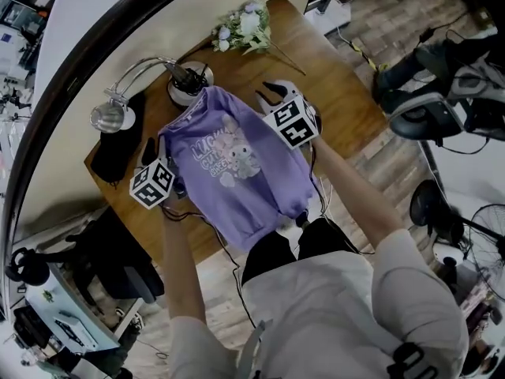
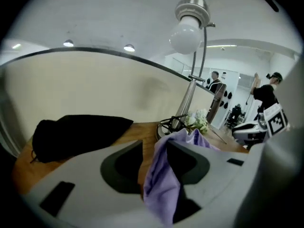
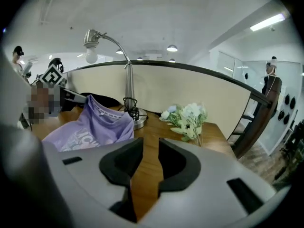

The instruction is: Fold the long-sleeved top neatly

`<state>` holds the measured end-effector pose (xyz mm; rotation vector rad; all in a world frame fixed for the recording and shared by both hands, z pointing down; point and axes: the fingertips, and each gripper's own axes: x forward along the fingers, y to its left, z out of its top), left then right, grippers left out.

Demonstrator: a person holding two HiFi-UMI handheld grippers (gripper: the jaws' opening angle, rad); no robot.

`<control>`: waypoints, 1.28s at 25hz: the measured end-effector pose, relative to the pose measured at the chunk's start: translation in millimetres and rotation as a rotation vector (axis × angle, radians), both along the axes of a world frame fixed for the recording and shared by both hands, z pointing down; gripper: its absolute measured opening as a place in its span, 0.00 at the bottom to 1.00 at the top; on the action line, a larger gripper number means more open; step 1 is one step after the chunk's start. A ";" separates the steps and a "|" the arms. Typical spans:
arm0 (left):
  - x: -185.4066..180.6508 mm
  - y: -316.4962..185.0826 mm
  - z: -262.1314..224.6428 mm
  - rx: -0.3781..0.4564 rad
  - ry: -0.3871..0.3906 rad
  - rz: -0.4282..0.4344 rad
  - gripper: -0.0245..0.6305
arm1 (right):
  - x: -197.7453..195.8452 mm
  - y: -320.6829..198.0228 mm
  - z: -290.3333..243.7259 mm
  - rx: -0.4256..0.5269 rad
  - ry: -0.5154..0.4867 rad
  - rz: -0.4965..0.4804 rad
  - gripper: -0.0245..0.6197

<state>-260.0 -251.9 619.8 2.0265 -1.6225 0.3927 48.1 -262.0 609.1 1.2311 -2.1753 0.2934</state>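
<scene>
A purple long-sleeved top (image 1: 237,164) with a cartoon print lies front up on the wooden table (image 1: 335,81), its sleeves tucked in and its hem at the near edge. My left gripper (image 1: 150,150) is at the top's left shoulder. In the left gripper view a fold of the purple cloth (image 2: 161,184) hangs between the jaws of the left gripper (image 2: 153,146), which stand apart with wood showing beside it. My right gripper (image 1: 268,95) hovers off the top's right shoulder. The right gripper (image 3: 146,151) shows a narrow gap with only bare wood in it; the top (image 3: 92,125) lies to its left.
A desk lamp (image 1: 118,105) with a round base (image 1: 188,89) and coiled cable stands behind the collar. A bunch of flowers (image 1: 245,28) lies at the far edge. A black cloth (image 1: 114,152) sits at the table's left. Office chairs and fans stand on the floor to the right.
</scene>
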 end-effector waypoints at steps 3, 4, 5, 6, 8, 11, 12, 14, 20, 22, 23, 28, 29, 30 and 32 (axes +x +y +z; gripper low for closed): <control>0.5 15.9 13.5 -0.107 0.001 0.069 0.28 | 10.1 33.3 8.4 -0.044 -0.013 -0.034 0.21; -1.0 21.5 17.1 -0.141 0.005 0.081 0.29 | 13.0 44.7 10.3 -0.054 -0.014 -0.047 0.21; -2.1 27.1 19.1 -0.166 0.017 0.089 0.34 | 16.3 56.3 11.9 -0.062 -0.015 -0.058 0.21; -2.8 32.2 19.0 -0.178 0.025 0.091 0.36 | 20.4 67.9 13.3 -0.070 -0.016 -0.066 0.21; -3.5 41.6 14.3 -0.164 0.017 0.089 0.36 | 28.4 91.0 17.4 -0.087 -0.021 -0.075 0.20; 2.8 61.2 7.3 -0.133 -0.012 0.097 0.36 | 33.6 128.2 28.7 -0.113 -0.028 -0.103 0.20; 6.9 69.4 5.6 -0.122 -0.023 0.098 0.36 | 34.9 141.1 33.4 -0.124 -0.030 -0.113 0.20; 17.2 87.5 3.0 -0.102 -0.036 0.102 0.35 | 36.8 166.8 42.8 -0.151 -0.040 -0.122 0.20; 57.2 158.2 8.5 -0.071 -0.038 0.121 0.35 | 25.8 241.2 65.3 -0.198 -0.099 -0.166 0.21; 76.7 184.1 15.7 -0.074 -0.033 0.131 0.35 | 21.4 275.0 77.1 -0.208 -0.071 -0.252 0.21; 85.6 196.2 19.8 -0.078 -0.030 0.131 0.35 | 19.0 291.7 84.1 -0.209 -0.046 -0.304 0.22; 119.7 240.0 40.0 -0.108 -0.006 0.121 0.35 | 9.1 358.6 115.3 -0.220 0.032 -0.476 0.25; 125.5 246.1 42.4 -0.113 -0.004 0.118 0.35 | 9.1 367.7 121.4 -0.236 0.036 -0.484 0.25; 131.0 251.6 43.8 -0.117 0.001 0.116 0.35 | 10.9 374.3 127.4 -0.261 0.029 -0.470 0.26; 141.6 261.5 44.8 -0.119 0.006 0.113 0.35 | 17.7 382.2 138.1 -0.338 -0.028 -0.386 0.26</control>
